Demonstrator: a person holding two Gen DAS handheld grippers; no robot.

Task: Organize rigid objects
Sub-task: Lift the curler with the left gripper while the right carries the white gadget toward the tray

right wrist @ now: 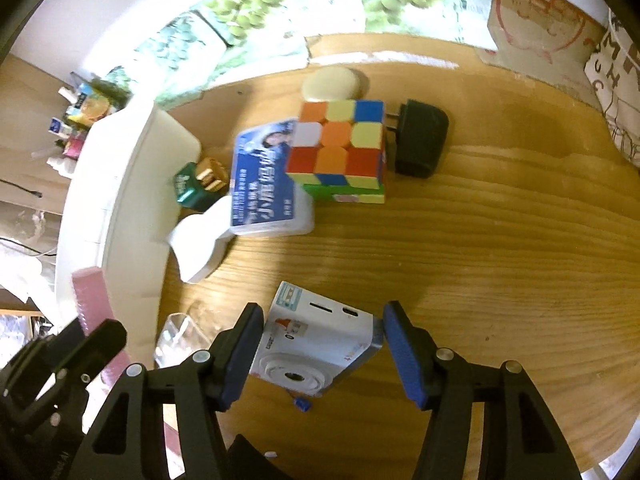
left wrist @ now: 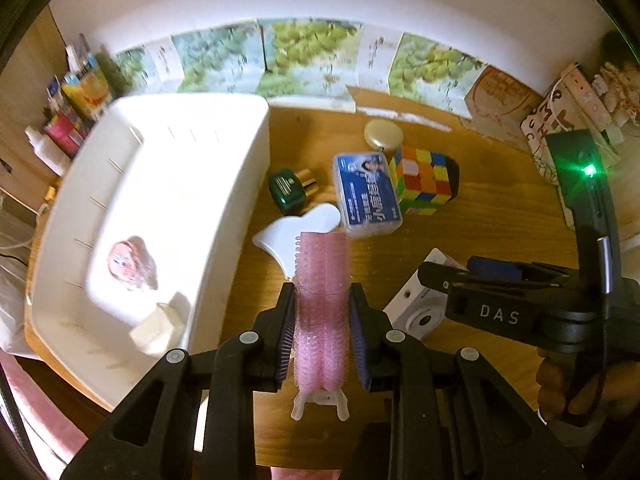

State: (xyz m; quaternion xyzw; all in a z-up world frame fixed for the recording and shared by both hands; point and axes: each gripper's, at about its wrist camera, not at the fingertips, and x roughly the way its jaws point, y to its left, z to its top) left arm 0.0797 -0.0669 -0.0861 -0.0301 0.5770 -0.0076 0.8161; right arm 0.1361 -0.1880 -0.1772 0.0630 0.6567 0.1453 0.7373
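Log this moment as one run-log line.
left claw: shut on pink hair roller, beside white bin | right claw: open around toy camera, on table | roller not yet binned

A pink hair roller (left wrist: 322,312) is held upright above the wooden table. A white toy camera (right wrist: 316,350) lies tilted on the table. A scrambled cube (right wrist: 340,150), blue-labelled box (right wrist: 266,188), green bottle (right wrist: 196,184) and white tray (left wrist: 160,216) are seen nearby.
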